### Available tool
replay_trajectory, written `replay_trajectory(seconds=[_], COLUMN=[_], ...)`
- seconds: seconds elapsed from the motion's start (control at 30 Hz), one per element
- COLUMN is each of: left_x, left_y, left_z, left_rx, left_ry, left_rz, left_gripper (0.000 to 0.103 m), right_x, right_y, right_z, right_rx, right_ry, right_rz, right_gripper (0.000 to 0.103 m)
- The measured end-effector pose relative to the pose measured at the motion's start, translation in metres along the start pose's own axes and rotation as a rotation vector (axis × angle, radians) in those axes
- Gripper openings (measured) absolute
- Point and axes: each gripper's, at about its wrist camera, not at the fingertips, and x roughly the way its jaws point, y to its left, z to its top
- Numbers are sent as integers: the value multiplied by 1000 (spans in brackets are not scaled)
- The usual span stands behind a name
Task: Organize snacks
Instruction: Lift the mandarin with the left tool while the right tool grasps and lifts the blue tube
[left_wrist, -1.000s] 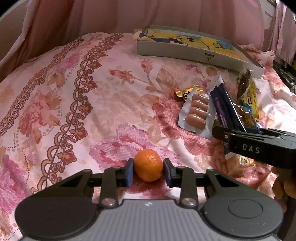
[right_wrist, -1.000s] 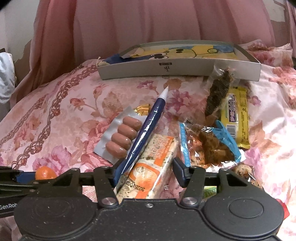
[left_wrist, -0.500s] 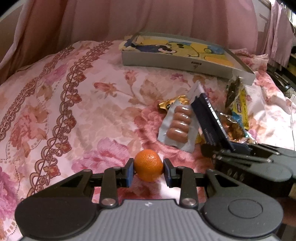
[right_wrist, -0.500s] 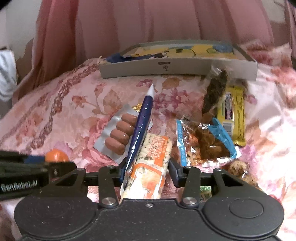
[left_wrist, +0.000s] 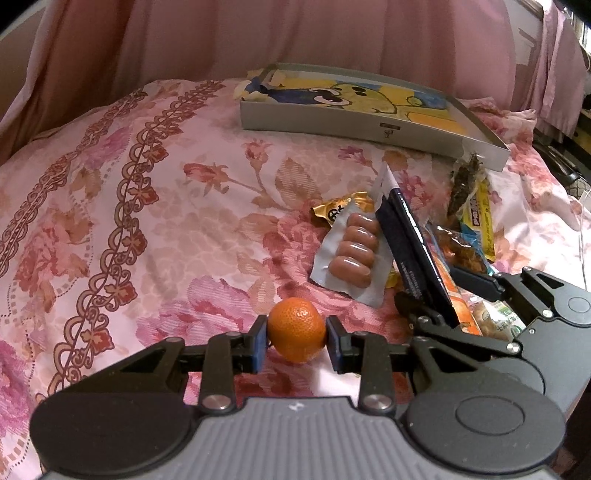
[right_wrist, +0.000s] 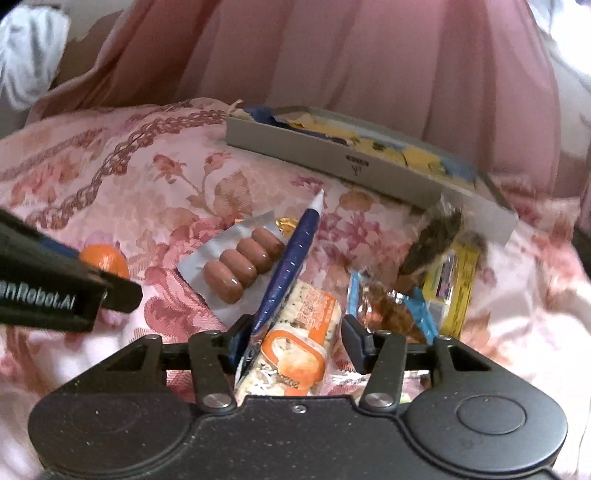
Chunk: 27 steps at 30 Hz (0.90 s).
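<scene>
The left tool (left_wrist: 296, 341) is clamped on a small round orange mandarin (left_wrist: 296, 334), held just over the floral pink bed (left_wrist: 147, 221) near its front edge. It's light but soft-skinned, so pinching across the middle like that looks right, just not too hard. The right tool (right_wrist: 293, 341) is closing around a dark blue foil stick pack (right_wrist: 291, 258) and an orange-and-white cracker packet (right_wrist: 295, 332); can't tell if it's actually gripping yet. Both look slippery and crinkly. The shallow grey cartoon-print box (left_wrist: 369, 122) sits toward the back edge.
</scene>
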Motion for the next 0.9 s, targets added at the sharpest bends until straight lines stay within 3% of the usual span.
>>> replay_trajectory(seconds=[0.13,0.4,0.47,0.63,0.9], left_x=[0,-1,-2,-2,0], left_y=[1,0,0,2,3], left_z=[1,6,7,9,20], left_rx=[-7,-6,-5,-3,-2], left_ry=[-1,-13,-16,-18,-39], left_rz=[2,1,3,5,1], left_gripper=[36,36,36,36,36], right_x=[-1,-1,-2,-6,-13], right_y=[7,17,21,31,28], right_z=[0,-4,-5,-7,-2], right_rx=[-65,-173,-203,-281,-263], right_ry=[-29,-63,-74,-117,-185], right_rz=[-28,-80,-92,-84,-87], right_gripper=[44,46,40,11,4])
